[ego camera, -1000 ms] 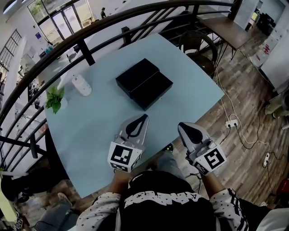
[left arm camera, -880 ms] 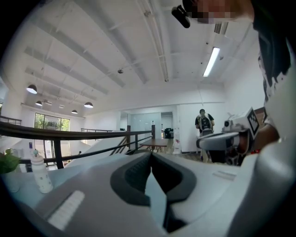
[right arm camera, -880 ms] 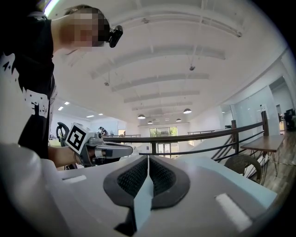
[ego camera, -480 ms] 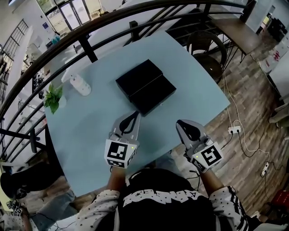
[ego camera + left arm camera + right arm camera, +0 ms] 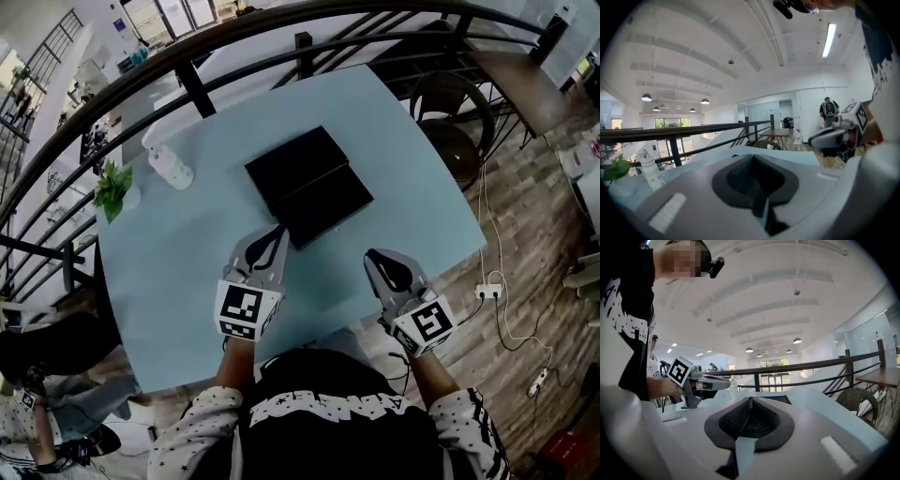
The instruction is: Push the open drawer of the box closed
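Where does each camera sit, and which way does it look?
Head view: on the person's head, looking steeply down at the table, black box, left gripper, right gripper and sleeves.
Left gripper view: on the left gripper, looking along its shut jaws toward the railing; right gripper at right.
Right gripper view: on the right gripper, looking along its shut jaws; left gripper and forearm at left.
Shared: head and left gripper views both show the plant.
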Demonstrator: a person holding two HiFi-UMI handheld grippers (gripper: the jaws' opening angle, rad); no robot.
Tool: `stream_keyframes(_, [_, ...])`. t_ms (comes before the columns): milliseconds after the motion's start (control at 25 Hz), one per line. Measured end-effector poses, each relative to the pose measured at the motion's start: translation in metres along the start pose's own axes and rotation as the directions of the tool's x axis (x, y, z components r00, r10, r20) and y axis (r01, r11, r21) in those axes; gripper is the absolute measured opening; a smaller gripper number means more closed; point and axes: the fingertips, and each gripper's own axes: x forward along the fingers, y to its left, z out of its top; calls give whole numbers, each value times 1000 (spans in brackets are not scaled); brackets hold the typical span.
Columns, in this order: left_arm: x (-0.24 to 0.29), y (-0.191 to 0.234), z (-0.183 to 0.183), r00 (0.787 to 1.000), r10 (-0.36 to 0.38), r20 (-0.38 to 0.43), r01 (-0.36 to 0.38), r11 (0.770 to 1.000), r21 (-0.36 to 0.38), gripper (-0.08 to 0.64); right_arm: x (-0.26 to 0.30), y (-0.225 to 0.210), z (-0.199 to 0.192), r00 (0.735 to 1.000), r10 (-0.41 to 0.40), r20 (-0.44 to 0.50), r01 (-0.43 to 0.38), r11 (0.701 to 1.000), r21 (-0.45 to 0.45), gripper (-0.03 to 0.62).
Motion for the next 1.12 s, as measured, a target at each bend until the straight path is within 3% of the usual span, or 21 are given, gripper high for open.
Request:
stream_keyframes(640, [26,20,-33,985,138,-107,-144,988,-53,0,31,-41,-53,992,92,-90,-89,995,34,26])
stream_keyframes(1120, [38,40,-55,953,246,-177,-259,964,-56,0,48,-61,-92,974,160,-160,-154,987,52,43])
